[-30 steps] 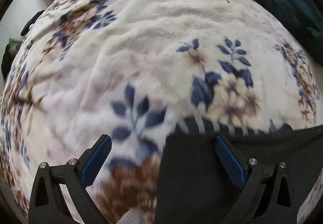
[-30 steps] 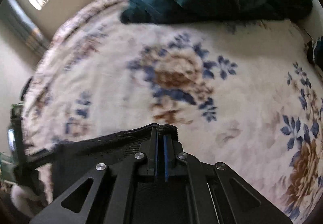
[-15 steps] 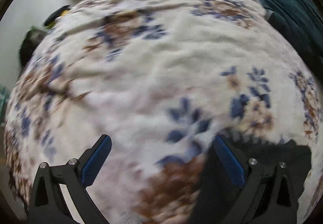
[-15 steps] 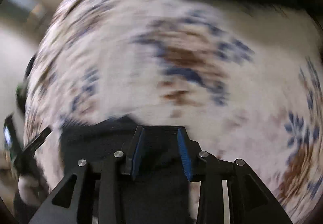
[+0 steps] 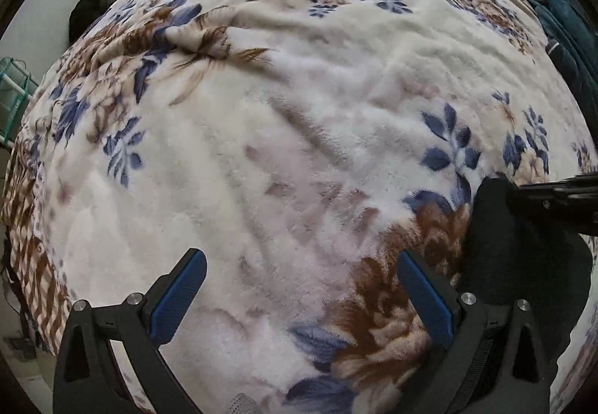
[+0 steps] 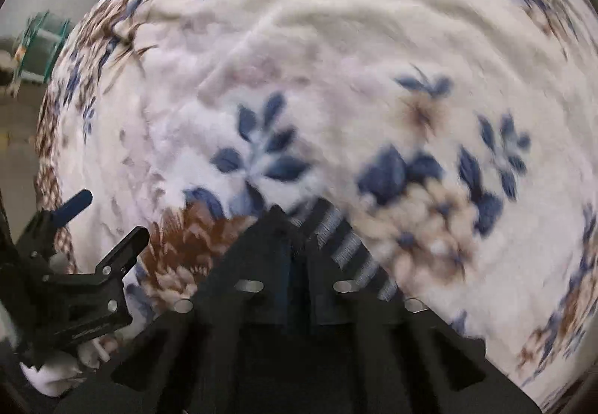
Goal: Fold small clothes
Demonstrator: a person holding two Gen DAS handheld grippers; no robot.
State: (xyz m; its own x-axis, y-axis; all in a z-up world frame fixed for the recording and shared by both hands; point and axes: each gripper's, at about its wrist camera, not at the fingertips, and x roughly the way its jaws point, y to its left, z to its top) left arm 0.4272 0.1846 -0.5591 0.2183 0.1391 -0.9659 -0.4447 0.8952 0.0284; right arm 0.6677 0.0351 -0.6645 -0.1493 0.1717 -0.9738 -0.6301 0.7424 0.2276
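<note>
A small black garment (image 5: pixel 519 257) with a grey-striped band (image 6: pixel 347 246) lies on the floral blanket (image 5: pixel 280 115). My right gripper (image 6: pixel 299 264) is shut on the black garment near its striped edge, seen from the side in the left wrist view (image 5: pixel 553 193). My left gripper (image 5: pixel 299 287) is open and empty over bare blanket, left of the garment; it also shows in the right wrist view (image 6: pixel 108 223). The view from the right wrist is blurred.
A dark teal garment (image 5: pixel 560 21) lies at the blanket's far right edge. Beyond the left edge stand a dark bag (image 5: pixel 89 10) and a green rack (image 5: pixel 15 85). The blanket (image 6: pixel 336 40) is wide and soft with shallow wrinkles.
My left gripper has moved left off the black garment. My right gripper opened briefly, then shut again on the garment and swung to the left.
</note>
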